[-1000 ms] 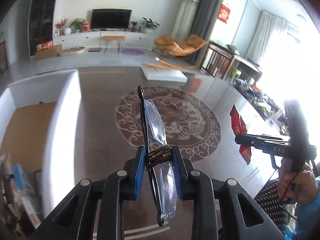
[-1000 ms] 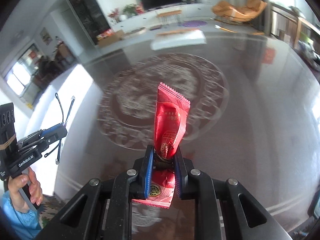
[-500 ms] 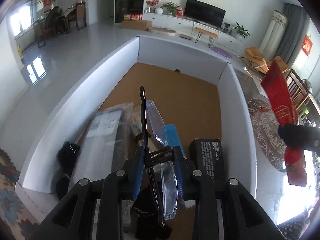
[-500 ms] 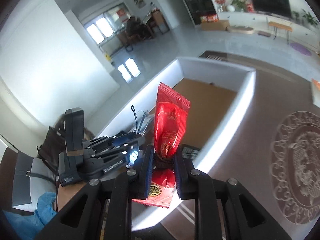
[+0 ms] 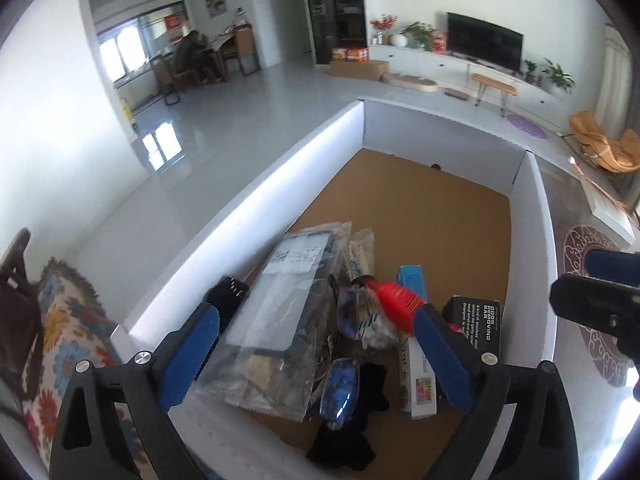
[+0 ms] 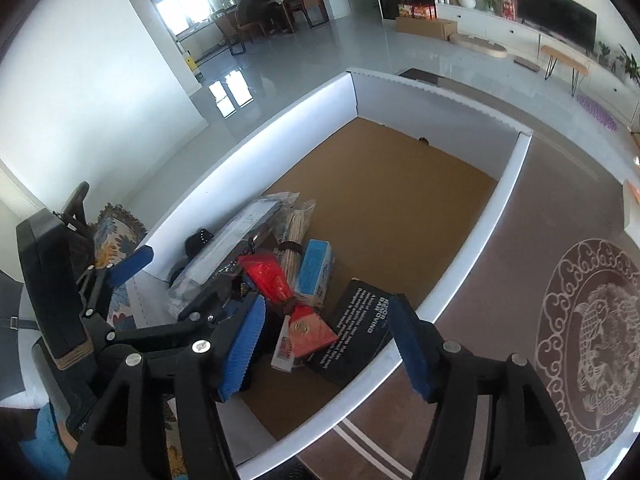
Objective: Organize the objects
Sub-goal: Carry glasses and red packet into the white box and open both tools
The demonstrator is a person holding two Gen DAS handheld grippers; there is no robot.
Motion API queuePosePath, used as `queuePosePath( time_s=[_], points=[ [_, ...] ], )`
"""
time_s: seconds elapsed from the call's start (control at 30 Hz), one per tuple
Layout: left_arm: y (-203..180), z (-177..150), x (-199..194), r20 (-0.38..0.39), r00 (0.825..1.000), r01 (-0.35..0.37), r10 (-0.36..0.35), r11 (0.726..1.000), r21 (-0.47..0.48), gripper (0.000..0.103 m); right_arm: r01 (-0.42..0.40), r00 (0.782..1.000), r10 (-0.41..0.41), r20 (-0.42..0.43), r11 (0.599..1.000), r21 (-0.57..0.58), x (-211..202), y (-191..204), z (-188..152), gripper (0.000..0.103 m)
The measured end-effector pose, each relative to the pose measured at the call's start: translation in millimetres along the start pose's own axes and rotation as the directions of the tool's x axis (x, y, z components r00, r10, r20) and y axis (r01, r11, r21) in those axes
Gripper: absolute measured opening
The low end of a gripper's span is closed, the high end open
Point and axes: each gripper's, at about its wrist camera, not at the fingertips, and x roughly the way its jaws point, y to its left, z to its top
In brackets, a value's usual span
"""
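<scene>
My left gripper hangs over the near end of a white-walled box, its jaws opening wide with nothing between them. Clear glasses lie loose below it among the box's items. My right gripper is over the same corner, jaws opening too. The red snack packet lies below its pads, untouched, on a black carton. In the left wrist view the red packet shows next to a blue box. The left gripper appears at the left of the right wrist view.
A flat item in a clear bag, bagged sticks and black cloth crowd the near end. Brown patterned floor runs along the box's right wall. A flowered cushion lies on the left.
Both grippers swung from the patterned floor to above the box and then opened. The glasses left the left jaws and the red packet left the right jaws; both now lie in the box.
</scene>
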Motion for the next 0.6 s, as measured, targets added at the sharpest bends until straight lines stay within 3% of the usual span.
queuePosePath(
  time_s=[0.07,0.23,0.4,0.6],
  points=[
    [2.3,-0.3,-5.5,-0.006,0.999,-0.053,0.052,0.998,-0.019,0.099,0.025,1.000,-0.024,0.018,0.999,-0.022,-11.1,2.4,1.0,0.073],
    [11.0,-3.2,-17.2,-0.017,0.999,0.041,-0.042,0.996,-0.078,0.099,0.096,0.995,-0.093,0.033,0.991,-0.090,-23.9,8.9,-5.3,0.074],
    [14.8,-0.8,-25.7,-0.023,0.999,0.032,-0.035,0.993,-0.109,0.099,0.137,0.990,-0.133,0.042,0.984,-0.118,-27.2,8.4,-7.5,0.074],
    [12.5,1.2,-35.3,0.005,1.000,0.017,-0.017,0.995,-0.097,0.099,0.130,0.991,-0.126,0.044,0.984,-0.118,-25.9,8.3,-3.9,0.075]
  ],
)
